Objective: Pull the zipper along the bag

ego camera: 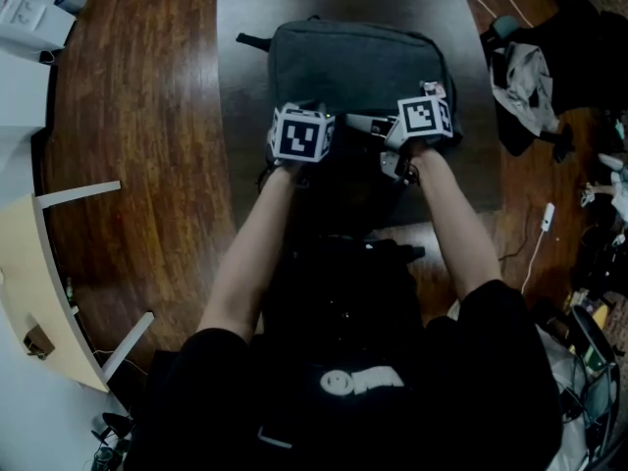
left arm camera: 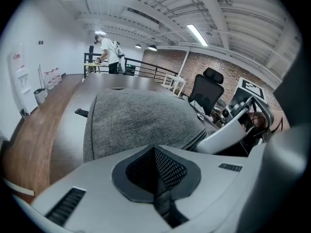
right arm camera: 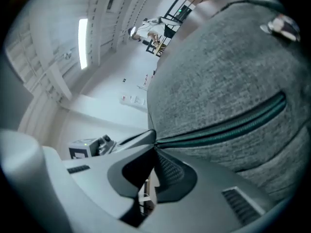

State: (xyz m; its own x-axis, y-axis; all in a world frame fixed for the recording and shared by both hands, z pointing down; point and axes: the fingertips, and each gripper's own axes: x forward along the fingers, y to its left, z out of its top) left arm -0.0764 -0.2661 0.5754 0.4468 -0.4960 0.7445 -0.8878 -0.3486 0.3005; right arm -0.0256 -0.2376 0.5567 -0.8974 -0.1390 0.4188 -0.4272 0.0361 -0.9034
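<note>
Two tongs: one in each of my hands, both low at the near edge of a grey fabric bag (ego camera: 353, 62), which lies flat on a dark tabletop (ego camera: 245, 116).
Left tongs (left arm camera: 155, 152): pressed together, tips right up against the bag's near edge. I cannot make out whether a fold of cloth is nipped between the pads.
Right tongs (right arm camera: 155, 144): pressed together too, with the tips meeting exactly where the zipper (right arm camera: 223, 127) begins. I judge they are pinching its pull end, though the tab itself is hidden behind the pads.
Zipper: a dark green line curving away from my right tips across the bag's grey side. Its two rows look meshed shut along the whole stretch in the right gripper view.
Bag position: just beyond both tongs, long side towards me, with its far edge near the middle of the table.
Done so far: as I read it, both grips are set, one to steady the bag and one on the zipper.
Left to do: by my judgement, nearly all of it. The slide along the bag has not begun, and the full visible run lies ahead of the right tips.
</note>
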